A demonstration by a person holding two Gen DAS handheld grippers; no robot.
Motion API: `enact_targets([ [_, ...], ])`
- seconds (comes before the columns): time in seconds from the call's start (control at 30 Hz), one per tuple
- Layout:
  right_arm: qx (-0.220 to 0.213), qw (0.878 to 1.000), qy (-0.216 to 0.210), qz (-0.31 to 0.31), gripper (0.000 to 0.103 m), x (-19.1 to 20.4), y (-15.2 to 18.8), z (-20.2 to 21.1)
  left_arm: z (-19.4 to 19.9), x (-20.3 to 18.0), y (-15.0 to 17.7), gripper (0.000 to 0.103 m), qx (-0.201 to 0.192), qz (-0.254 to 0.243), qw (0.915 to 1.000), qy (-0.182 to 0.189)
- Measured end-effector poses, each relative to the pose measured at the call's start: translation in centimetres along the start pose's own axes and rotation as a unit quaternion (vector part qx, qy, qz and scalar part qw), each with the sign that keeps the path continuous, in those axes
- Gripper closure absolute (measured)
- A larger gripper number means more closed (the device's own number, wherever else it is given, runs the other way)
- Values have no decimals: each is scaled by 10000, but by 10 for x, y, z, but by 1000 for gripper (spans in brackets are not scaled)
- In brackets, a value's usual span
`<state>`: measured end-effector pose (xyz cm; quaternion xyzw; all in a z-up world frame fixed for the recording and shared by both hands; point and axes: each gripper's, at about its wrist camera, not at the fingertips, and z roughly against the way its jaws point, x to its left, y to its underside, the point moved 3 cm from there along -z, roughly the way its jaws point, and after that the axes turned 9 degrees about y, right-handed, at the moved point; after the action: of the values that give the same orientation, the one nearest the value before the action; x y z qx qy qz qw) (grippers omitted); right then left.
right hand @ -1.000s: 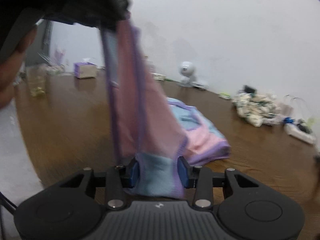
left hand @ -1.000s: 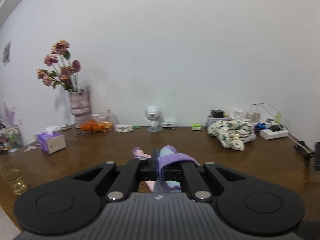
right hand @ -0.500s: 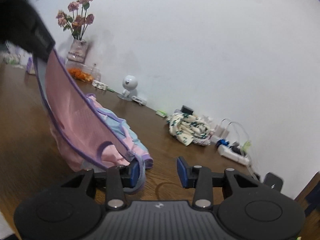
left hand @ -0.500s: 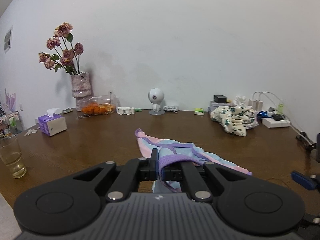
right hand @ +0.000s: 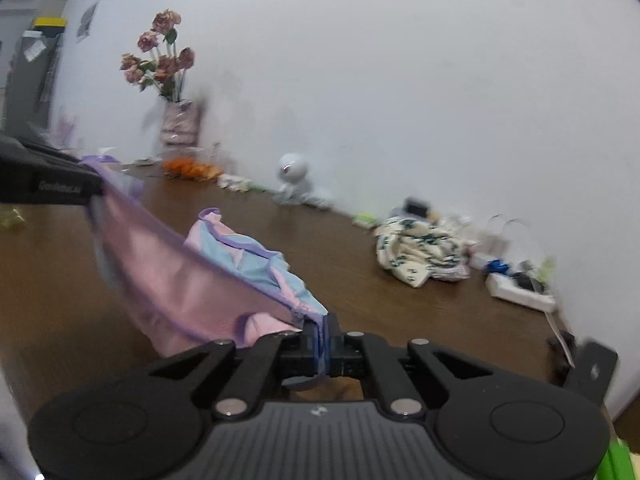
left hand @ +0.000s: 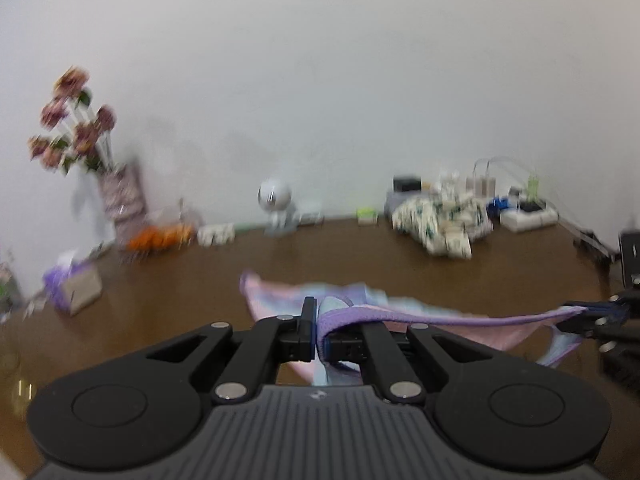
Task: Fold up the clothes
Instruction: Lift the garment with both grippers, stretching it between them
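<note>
As the left wrist camera looked across the brown tabletop (left hand: 360, 264), the left claw (left hand: 318, 336) was clamped on the purple-trimmed edge of a pink and blue garment (left hand: 280, 300). That purple band stretched taut to the right, where the right claw (left hand: 588, 316) pinched its other end near the tabletop's right edge. The rest of the garment sagged onto the tabletop's middle, just ahead of the left claw. Along the far edge, against the white wall, stood a vase of flowers (left hand: 120, 196), a small white round camera (left hand: 276, 204), and a crumpled floral cloth (left hand: 440, 224); a purple tissue box (left hand: 74, 286) sat toward the left edge. The view was blurred.

From the right wrist camera, the right claw (right hand: 323, 340) was closed on a bunched corner of the garment (right hand: 180, 276). The pink panel rose leftward to the left claw (right hand: 86, 192), which held the opposite corner above the tabletop (right hand: 400, 312). A blue and pink fold lay on the tabletop behind the raised panel. The floral cloth (right hand: 416, 252) lay near the far right corner, beside a white power strip (right hand: 516, 292).
</note>
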<state>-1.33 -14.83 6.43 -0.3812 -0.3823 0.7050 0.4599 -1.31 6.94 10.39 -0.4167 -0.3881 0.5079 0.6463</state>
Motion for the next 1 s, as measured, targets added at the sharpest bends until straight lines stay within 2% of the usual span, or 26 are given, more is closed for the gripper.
enact_targets([
  [0.07,-50,9999,-102,53,101,-22,-45,-14,-20,17,-33,100,-44,-14,9999,129],
  [0.17,-219,9982,145,539,102,-41,-120,-44,-59,43,-96,100,-13,79,9995,305],
  [0.23,-221,9959,275,829,102,-48,-168,-65,-81,55,-139,100,-57,-4,9996,284],
  [0.3,-439,9917,511,1092,102,-50,-214,-84,-96,66,-181,100,-209,-213,9995,109],
  [0.4,-1104,9776,1054,1447,102,-46,-280,-101,-105,86,-241,100,-539,-335,9979,-140],
  [0.47,-1659,9687,1230,1377,102,-44,-310,-88,-97,98,-280,100,-954,-488,9937,-326],
  [0.6,-2733,9430,1498,1170,102,-39,-367,-55,-51,116,-329,100,-1714,-547,9824,-506],
  [0.73,-3285,9251,1479,1201,102,-34,-376,-6,19,115,-338,99,-2382,-681,9678,-445],
  [0.77,-3335,9232,1456,1234,102,-33,-373,5,34,113,-335,99,-2464,-737,9653,-448],
  [0.83,-3206,9273,1360,1374,101,-28,-358,19,58,105,-320,98,-2476,-849,9641,-452],
  [0.93,-2757,9397,1123,1686,101,-19,-319,34,72,91,-275,97,-2088,-788,9743,-307],
  [1.0,-2306,9502,956,1868,101,-14,-275,39,68,79,-224,95,-1565,-729,9849,-96],
])
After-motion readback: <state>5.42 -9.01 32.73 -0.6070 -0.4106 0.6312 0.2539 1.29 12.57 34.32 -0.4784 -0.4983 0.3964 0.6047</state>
